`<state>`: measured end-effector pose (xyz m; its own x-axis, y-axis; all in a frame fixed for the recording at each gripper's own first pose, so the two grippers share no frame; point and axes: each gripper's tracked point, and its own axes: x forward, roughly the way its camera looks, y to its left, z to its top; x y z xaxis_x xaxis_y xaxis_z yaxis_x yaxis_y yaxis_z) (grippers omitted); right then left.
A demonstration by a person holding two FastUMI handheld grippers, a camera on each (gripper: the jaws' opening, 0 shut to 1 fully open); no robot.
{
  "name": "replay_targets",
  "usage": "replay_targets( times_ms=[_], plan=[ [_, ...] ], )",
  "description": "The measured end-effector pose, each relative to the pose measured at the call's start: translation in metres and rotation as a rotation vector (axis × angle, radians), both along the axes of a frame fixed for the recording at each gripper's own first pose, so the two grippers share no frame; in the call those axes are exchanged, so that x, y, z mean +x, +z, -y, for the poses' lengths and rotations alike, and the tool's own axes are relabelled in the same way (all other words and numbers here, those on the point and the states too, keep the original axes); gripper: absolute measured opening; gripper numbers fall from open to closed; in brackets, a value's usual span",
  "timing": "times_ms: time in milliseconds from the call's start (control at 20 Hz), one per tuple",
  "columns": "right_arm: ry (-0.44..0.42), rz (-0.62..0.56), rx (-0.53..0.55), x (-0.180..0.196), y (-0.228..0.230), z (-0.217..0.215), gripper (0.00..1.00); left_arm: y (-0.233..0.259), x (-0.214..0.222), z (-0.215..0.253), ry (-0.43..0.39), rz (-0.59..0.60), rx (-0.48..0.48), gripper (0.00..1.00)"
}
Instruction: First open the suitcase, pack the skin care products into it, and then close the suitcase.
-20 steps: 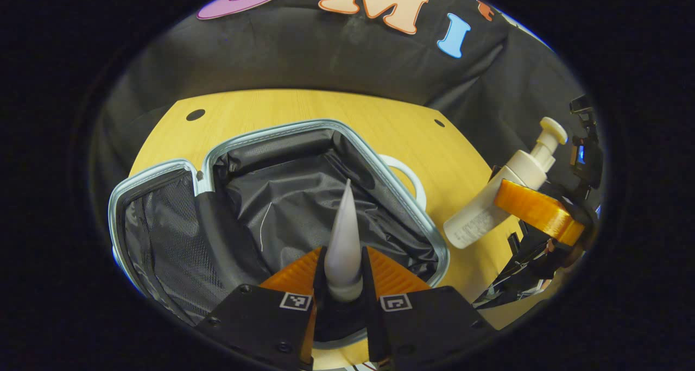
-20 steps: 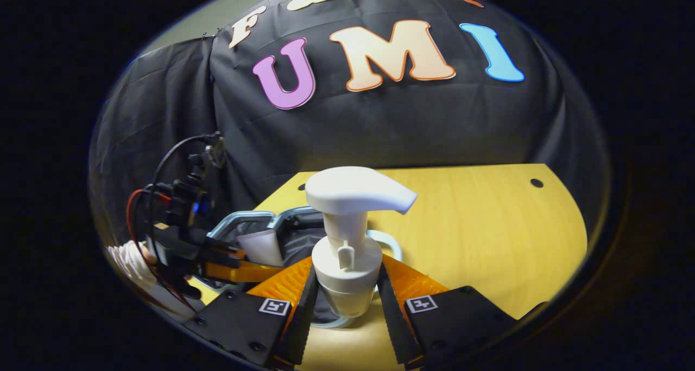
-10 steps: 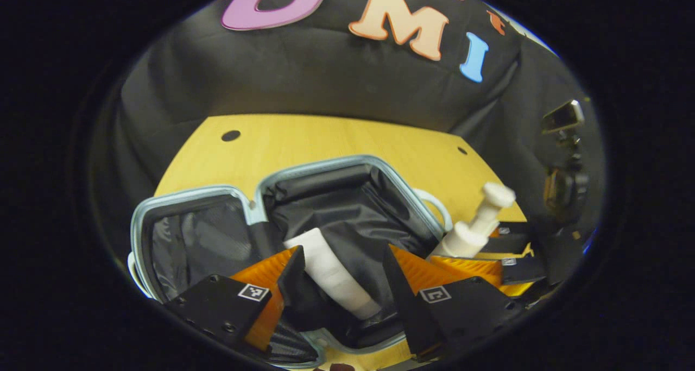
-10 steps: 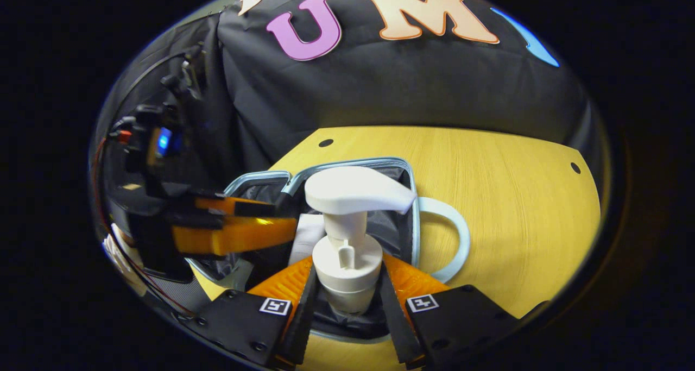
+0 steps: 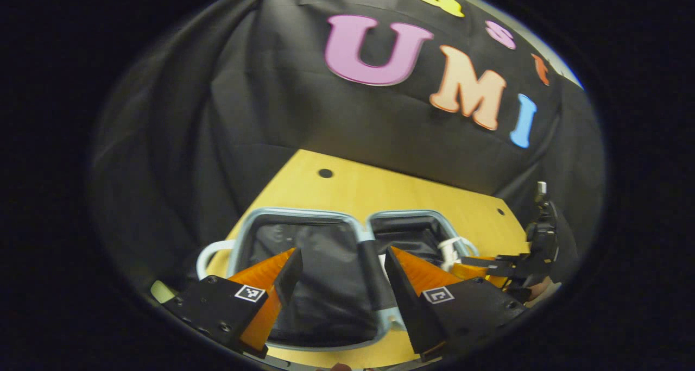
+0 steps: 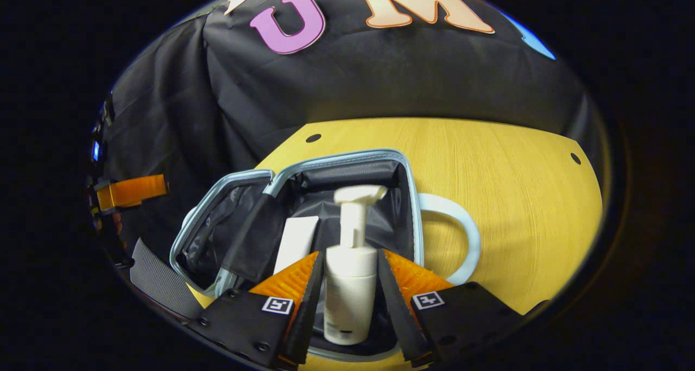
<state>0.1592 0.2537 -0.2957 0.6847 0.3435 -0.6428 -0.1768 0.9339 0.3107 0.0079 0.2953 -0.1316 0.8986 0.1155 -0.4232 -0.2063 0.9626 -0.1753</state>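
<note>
Suitcase lies open on the table. Left gripper now spread apart and empty, pulled back above the case; a second ago it was clamped on the tube, which now lies in the right-hand compartment. Right gripper has loosened: pump bottle rests inside the same compartment beside the tube, between the parted fingers, no longer pinched.
</note>
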Motion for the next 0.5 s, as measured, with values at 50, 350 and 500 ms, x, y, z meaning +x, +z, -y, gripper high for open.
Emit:
replay_targets(
  times_ms=[50, 350, 500],
  plan=[
    [-0.018, 0.031, 0.013, 0.006, 0.009, 0.001, 0.77, -0.007, -0.007, -0.019, 0.055, -0.004, -0.007, 0.89],
    [-0.109, 0.247, 0.054, 0.009, 0.088, 0.046, 0.96, -0.034, -0.041, -0.118, 0.323, -0.003, -0.133, 0.89],
    [-0.162, 0.32, 0.035, -0.002, 0.122, 0.082, 0.96, -0.067, -0.051, -0.155, 0.407, -0.032, -0.173, 0.89]
  ],
)
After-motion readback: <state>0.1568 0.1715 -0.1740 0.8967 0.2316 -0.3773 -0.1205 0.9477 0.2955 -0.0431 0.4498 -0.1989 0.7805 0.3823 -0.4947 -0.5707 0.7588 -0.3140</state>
